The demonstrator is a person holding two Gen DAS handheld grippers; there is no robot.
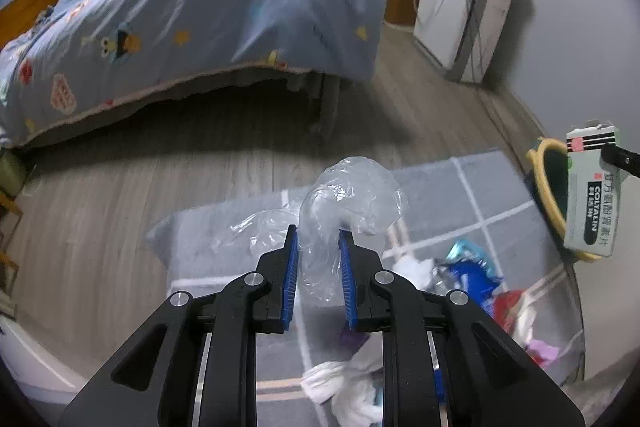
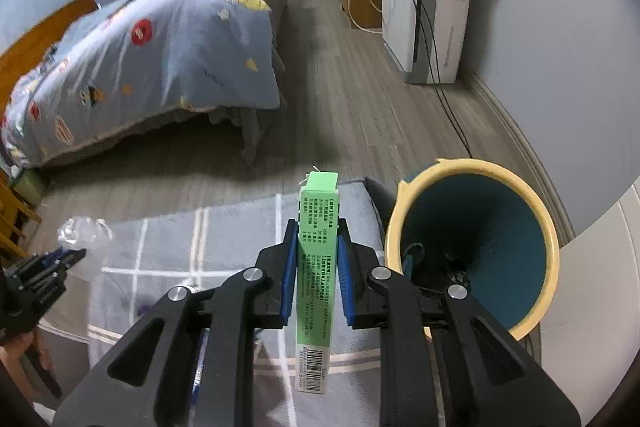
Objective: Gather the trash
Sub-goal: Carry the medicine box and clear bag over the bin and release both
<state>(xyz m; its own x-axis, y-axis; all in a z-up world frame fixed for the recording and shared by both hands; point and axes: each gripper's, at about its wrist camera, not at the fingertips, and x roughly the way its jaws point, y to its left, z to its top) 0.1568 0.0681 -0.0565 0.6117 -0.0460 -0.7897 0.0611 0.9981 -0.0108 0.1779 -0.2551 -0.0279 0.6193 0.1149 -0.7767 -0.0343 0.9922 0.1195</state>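
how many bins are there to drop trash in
1: the yellow-rimmed teal bin on the floor by the rug's right edge, near the wall; others may be out of view.

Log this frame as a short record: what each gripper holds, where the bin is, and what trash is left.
left gripper: shut on clear plastic bag
right gripper: shut on green box, held upright
bin: yellow rim, teal inside, right of the box, beside the grey rug
trash left: wrappers and tissues on the rug
setting: bed behind, wood floor
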